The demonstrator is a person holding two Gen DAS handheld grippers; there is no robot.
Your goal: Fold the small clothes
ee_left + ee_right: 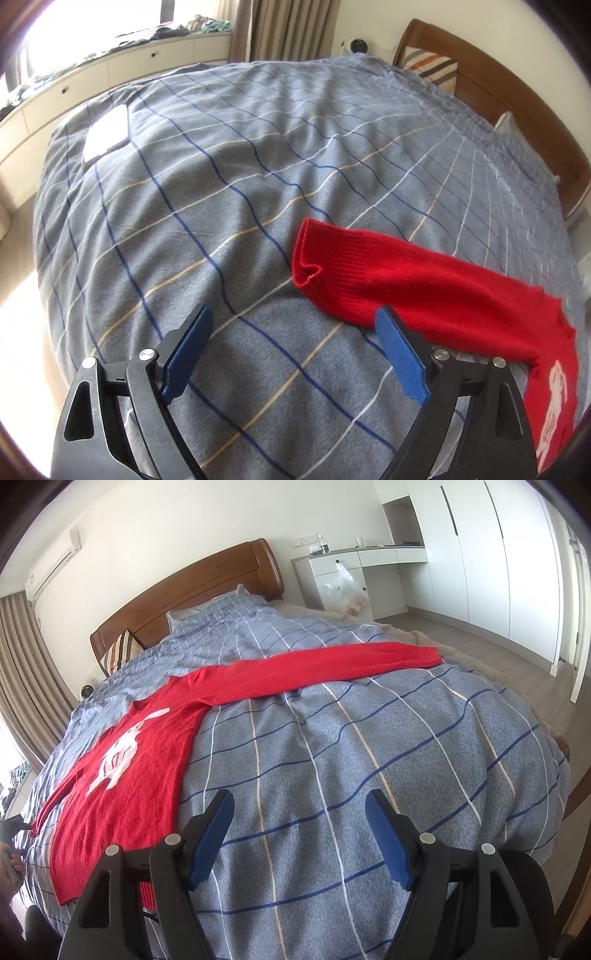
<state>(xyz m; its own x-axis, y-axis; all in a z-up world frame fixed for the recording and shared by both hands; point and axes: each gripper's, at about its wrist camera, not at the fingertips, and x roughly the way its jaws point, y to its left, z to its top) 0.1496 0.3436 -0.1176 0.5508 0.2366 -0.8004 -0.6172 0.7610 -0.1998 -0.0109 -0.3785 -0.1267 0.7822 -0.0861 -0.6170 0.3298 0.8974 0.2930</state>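
A red sweater [147,768] lay flat on the grey checked blanket [351,775] of a bedroom bed, chest design up and both sleeves spread wide. In the right wrist view its body filled the lower left of the frame, and one sleeve [321,668] ran as a long band across the middle toward the upper right. The right gripper [300,834] hung over bare blanket at lower centre, jaws apart and empty, with the sweater's hem just to its left.

In the left wrist view the other sleeve [406,280] stretched from the lower right edge up to its cuff near centre frame. The left gripper [295,354] stood with jaws wide apart and nothing between them, its right-hand finger [400,358] close against the sleeve's lower edge. That placed the left hand nearer its sleeve, the likelier first fold inward.

A white folded item [105,136] lay well apart at upper left; the wooden headboard [207,587] stood beyond. Nothing blocked either sleeve.
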